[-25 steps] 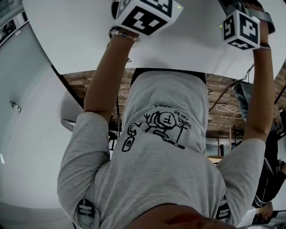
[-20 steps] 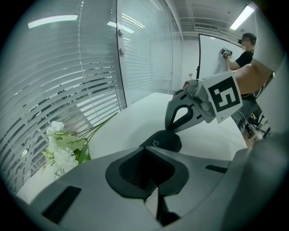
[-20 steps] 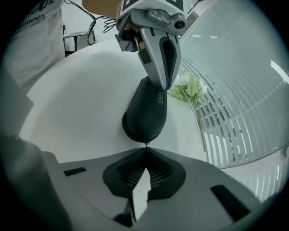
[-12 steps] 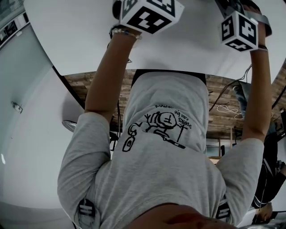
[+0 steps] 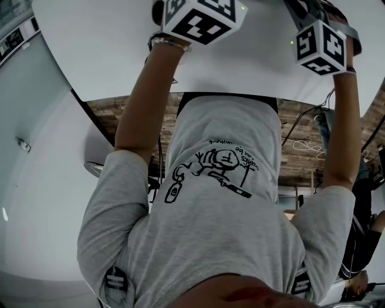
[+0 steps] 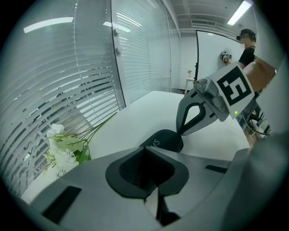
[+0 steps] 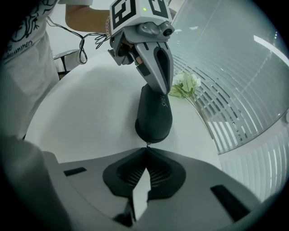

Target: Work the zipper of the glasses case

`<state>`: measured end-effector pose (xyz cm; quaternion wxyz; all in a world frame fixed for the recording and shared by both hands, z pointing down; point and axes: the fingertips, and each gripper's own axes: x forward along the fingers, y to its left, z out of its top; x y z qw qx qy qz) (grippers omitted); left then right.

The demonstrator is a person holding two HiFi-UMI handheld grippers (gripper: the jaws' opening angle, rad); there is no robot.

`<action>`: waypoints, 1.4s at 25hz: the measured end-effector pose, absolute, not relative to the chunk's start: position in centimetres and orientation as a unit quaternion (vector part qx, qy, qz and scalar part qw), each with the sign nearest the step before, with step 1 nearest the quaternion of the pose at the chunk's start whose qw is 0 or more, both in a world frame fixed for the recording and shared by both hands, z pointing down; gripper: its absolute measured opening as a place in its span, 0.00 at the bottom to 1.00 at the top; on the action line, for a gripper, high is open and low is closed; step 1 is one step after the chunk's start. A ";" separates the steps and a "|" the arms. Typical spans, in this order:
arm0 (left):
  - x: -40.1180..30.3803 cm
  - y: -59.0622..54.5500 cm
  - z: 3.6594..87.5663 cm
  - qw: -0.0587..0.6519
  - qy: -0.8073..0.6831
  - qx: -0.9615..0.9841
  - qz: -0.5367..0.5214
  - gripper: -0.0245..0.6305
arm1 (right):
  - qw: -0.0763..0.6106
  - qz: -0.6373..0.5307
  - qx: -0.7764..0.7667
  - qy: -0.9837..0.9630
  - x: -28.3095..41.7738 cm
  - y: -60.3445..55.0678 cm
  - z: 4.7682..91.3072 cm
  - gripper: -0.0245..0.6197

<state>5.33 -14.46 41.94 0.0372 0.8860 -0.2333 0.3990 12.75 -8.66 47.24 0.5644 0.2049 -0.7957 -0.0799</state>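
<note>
The black glasses case (image 7: 154,115) lay on the white worktop (image 7: 90,113), lengthwise between the two claws, with a sprig of white flowers (image 7: 184,85) beyond it. The left claw (image 6: 146,148) was closed, its tips bearing down on one end of the case. Whether it pinched any material there I could not tell, but it was probably placed to pin the case so that it would not slide. The right claw (image 7: 145,149) was closed at the opposite end. A small metal piece showed right at its tips, seemingly the zipper pull (image 7: 145,145), nipped between them. With one end anchored and the pull gripped, the pair looked set to draw the zip along the case's edge.

In the head view the case itself was out of sight. Compared with a second before, the right claw's marker cube (image 5: 320,45) had drifted a little lower and towards the person's left. The left claw's cube (image 5: 201,18) had edged slightly towards the right, so the two stood a touch closer together.
</note>
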 end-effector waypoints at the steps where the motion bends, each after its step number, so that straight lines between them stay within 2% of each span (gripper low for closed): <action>1: 5.6 -14.7 42.0 0.038 -0.233 0.886 0.400 0.07 | 0.561 -0.072 0.207 -0.798 12.9 -8.8 47.3 0.04; 7: 7.3 -15.9 42.2 0.039 -0.233 0.886 0.400 0.07 | 0.537 -0.038 0.211 -0.816 13.0 -8.6 47.6 0.04; 15: 7.3 -16.2 42.1 0.037 -0.230 0.887 0.399 0.07 | 0.538 -0.041 0.228 -0.811 12.5 -9.0 47.6 0.05; 18: 7.1 -16.1 41.9 0.045 -0.229 0.889 0.393 0.07 | 0.538 -0.036 0.252 -0.804 12.9 -9.2 47.4 0.11; 23: 6.3 -15.3 40.6 0.049 -0.248 0.897 0.364 0.07 | 0.522 -0.016 0.298 -0.799 14.2 -9.3 45.9 0.12; 35: 2.3 -9.8 33.6 0.094 -0.291 0.919 0.249 0.07 | 0.377 0.031 0.417 -0.826 12.8 -7.2 35.7 0.07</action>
